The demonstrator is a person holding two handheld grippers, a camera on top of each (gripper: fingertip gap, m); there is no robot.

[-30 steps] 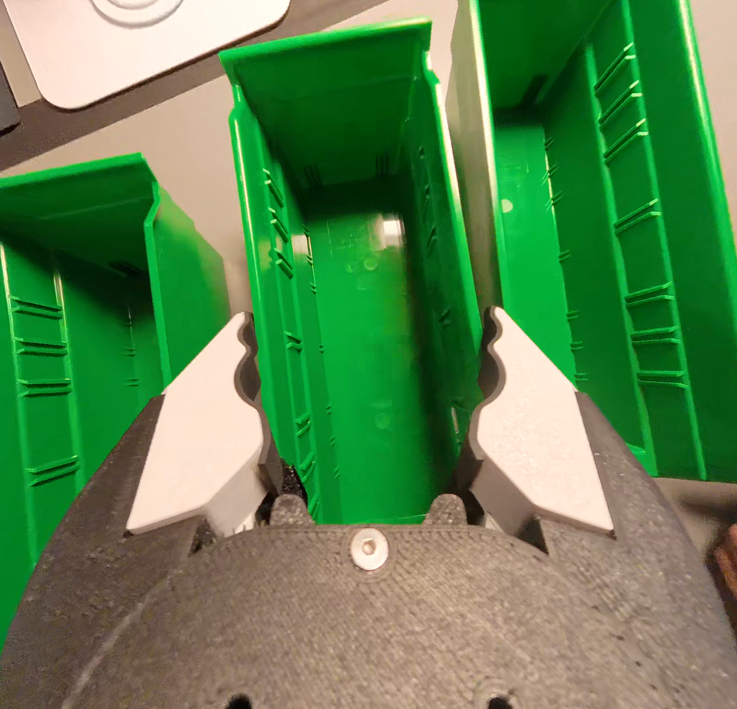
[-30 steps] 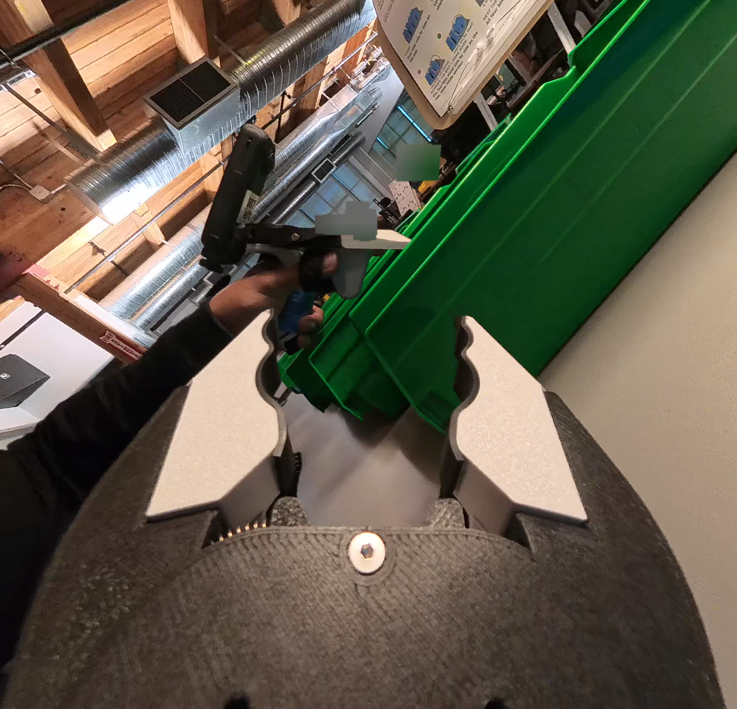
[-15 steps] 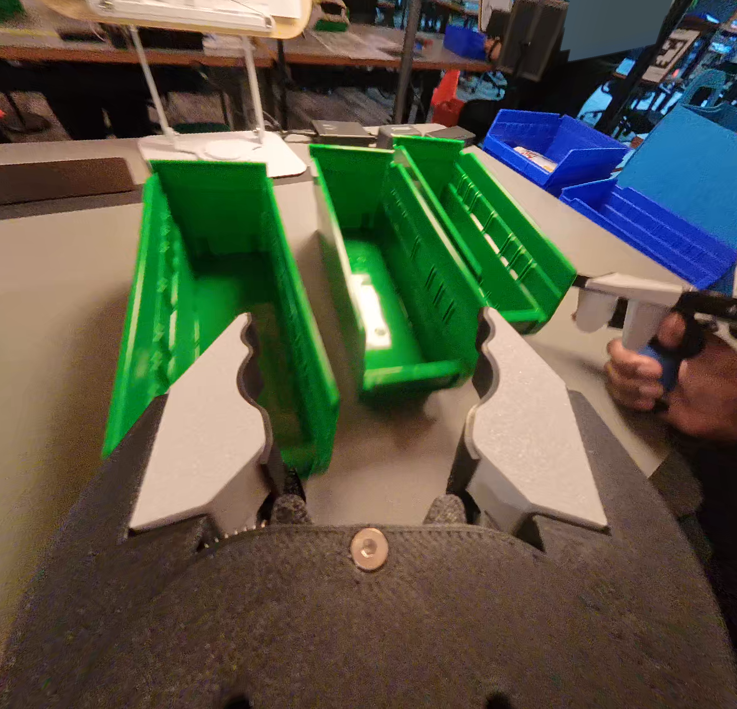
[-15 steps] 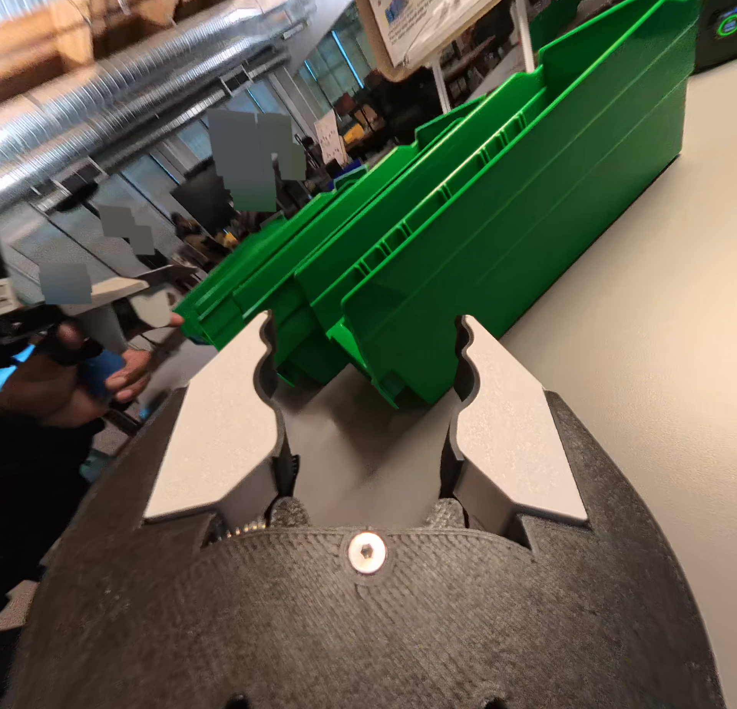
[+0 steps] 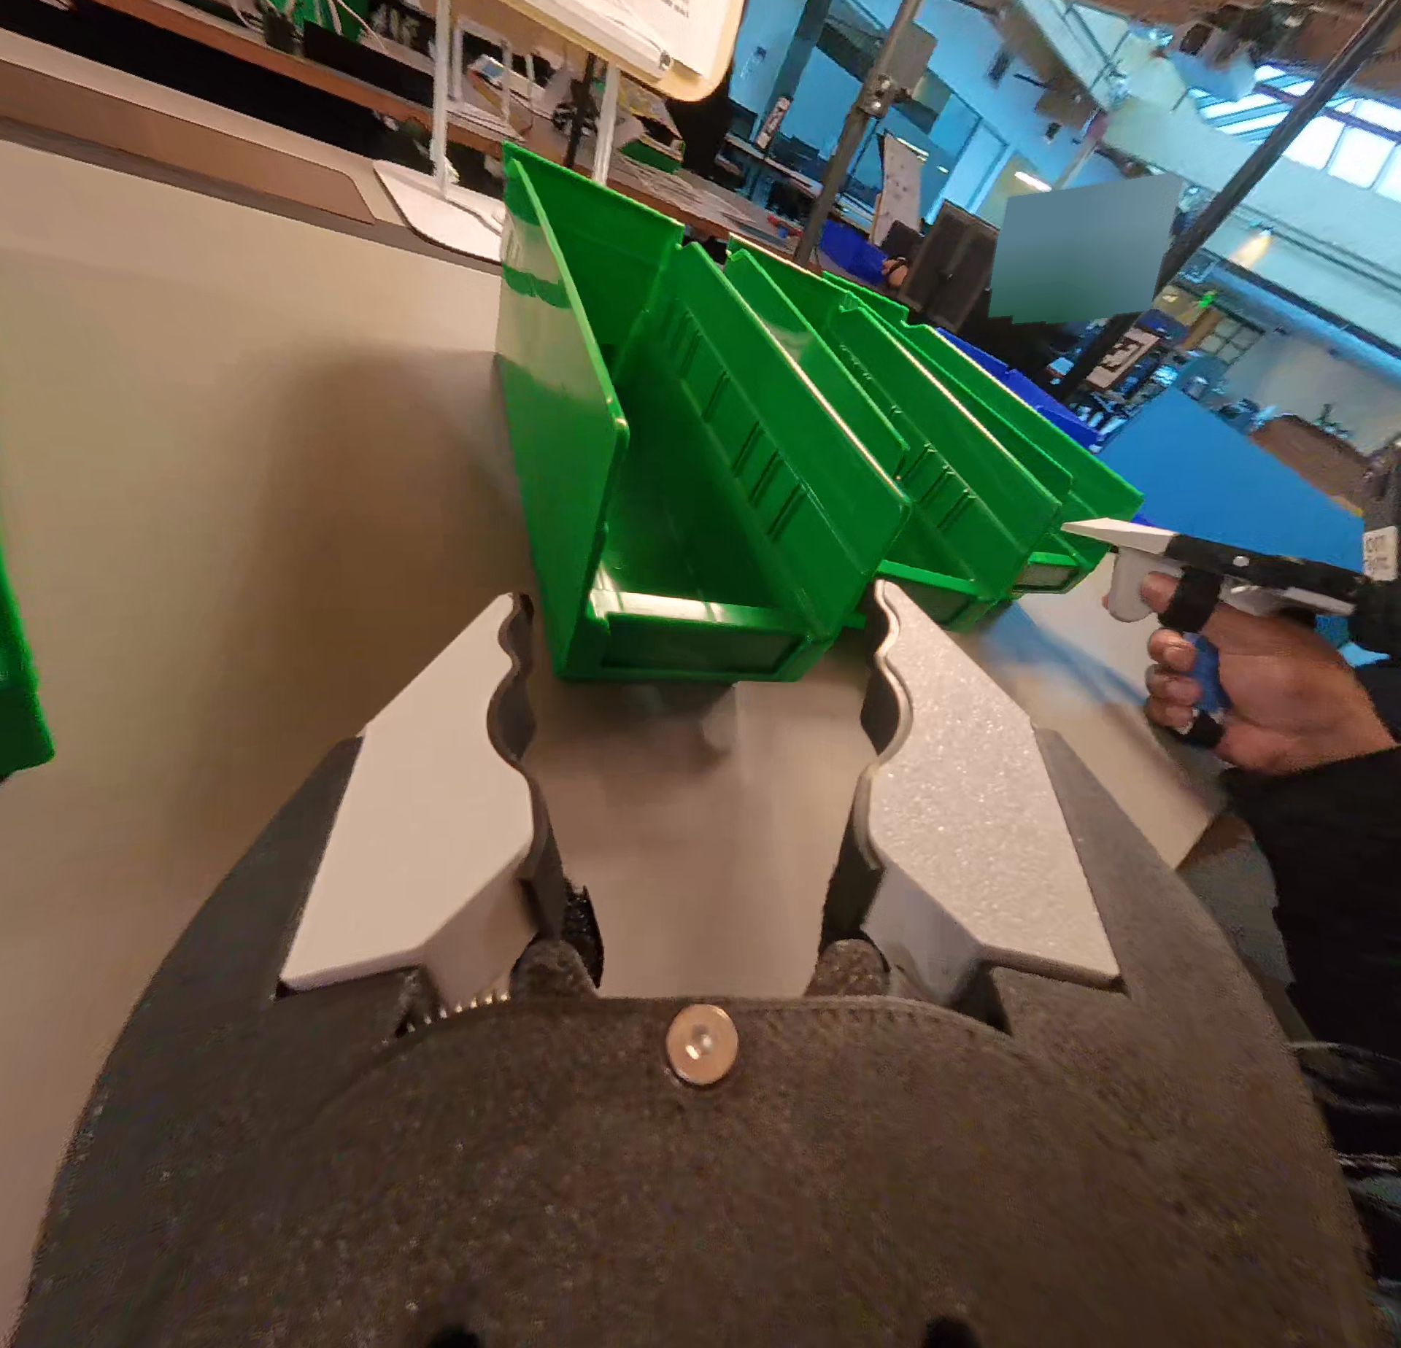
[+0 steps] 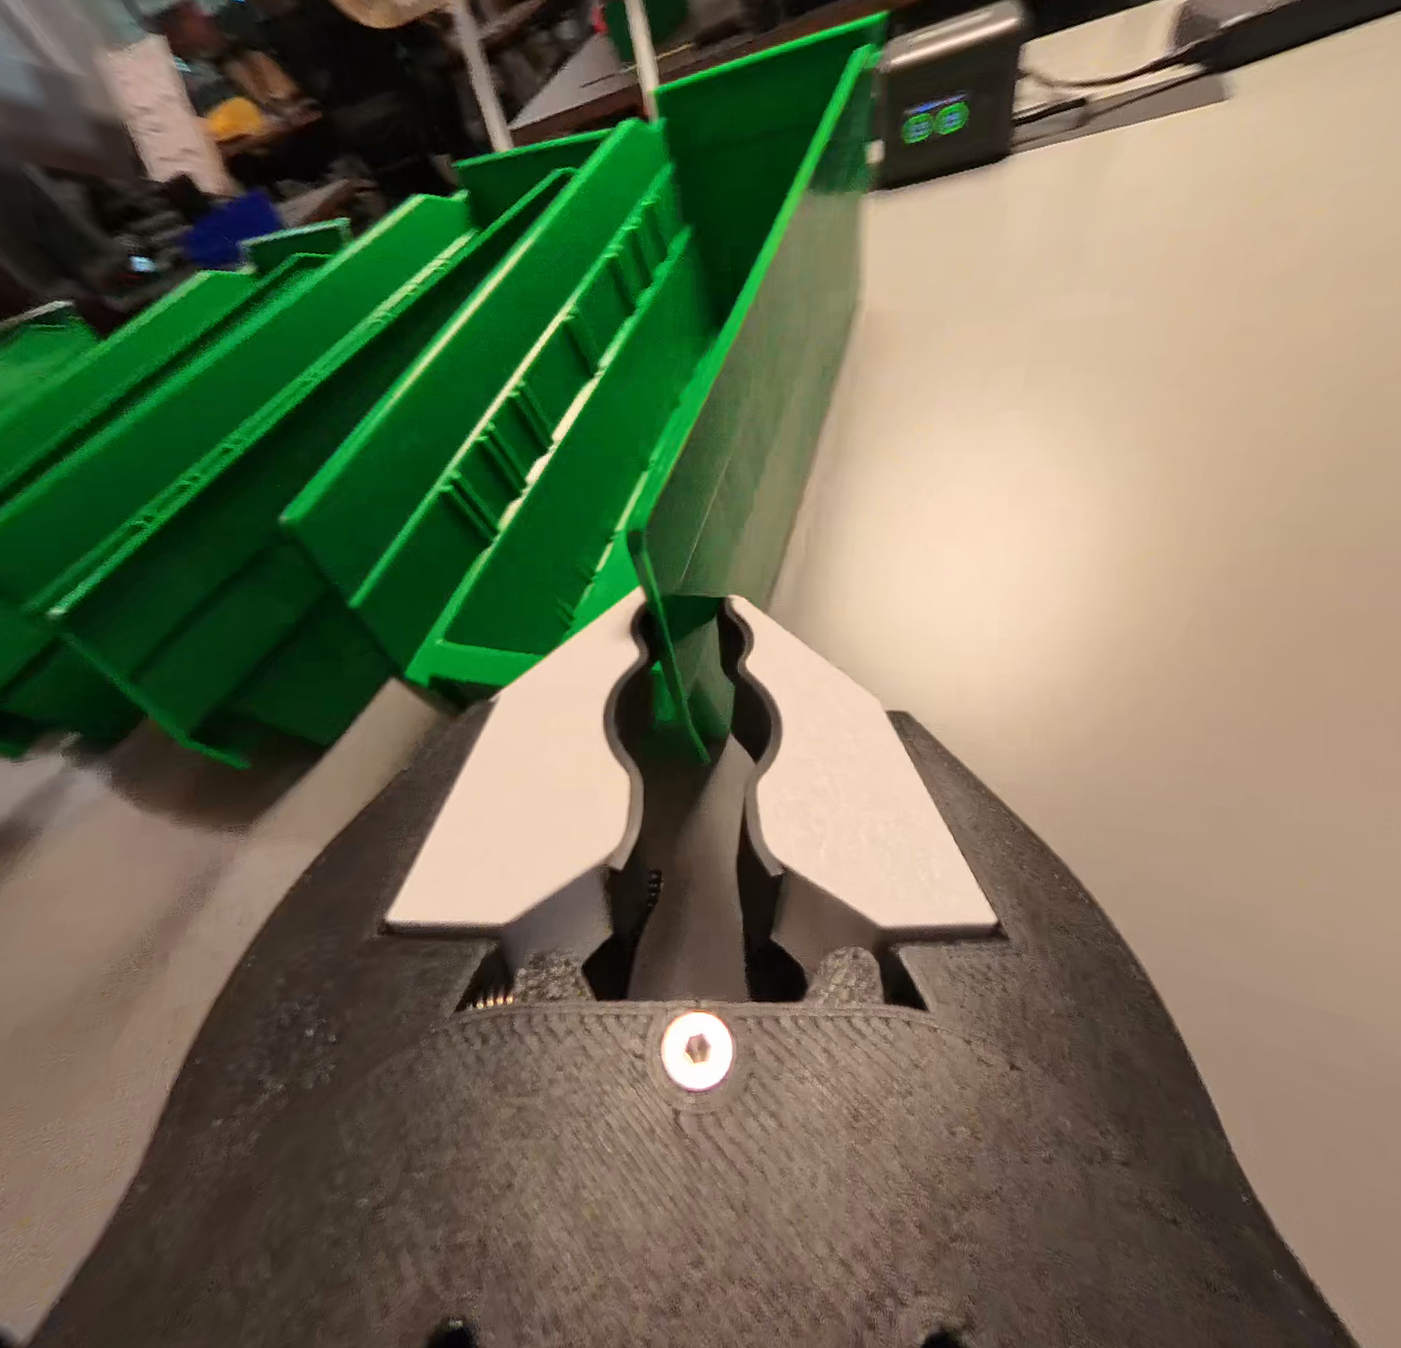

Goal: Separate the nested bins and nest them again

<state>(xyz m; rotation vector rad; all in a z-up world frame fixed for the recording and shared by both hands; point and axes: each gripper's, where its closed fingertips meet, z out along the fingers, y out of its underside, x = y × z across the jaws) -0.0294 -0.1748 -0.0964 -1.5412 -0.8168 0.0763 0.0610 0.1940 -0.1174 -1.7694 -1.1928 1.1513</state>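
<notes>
Right gripper (image 6: 688, 629) jaws clamp the near corner of the long green plastic bin's (image 6: 766, 372) side wall, its long axis running straight ahead; left gripper (image 5: 697, 614), jaws apart, faces another bin's (image 5: 682, 554) short end.

A white sign stand (image 5: 447, 205) stood at the upper middle of the left wrist view, blue bins (image 5: 1243, 478) at the right. A grey device with a lit screen (image 6: 944, 110) sat upper right in the right wrist view.

Left view: a green bin (image 5: 15, 675) is cut by the left edge, and the sign (image 5: 606, 0) by the top. Right view: background shelves (image 6: 227, 122) blur; leftmost bins (image 6: 45, 402) run off-frame.
</notes>
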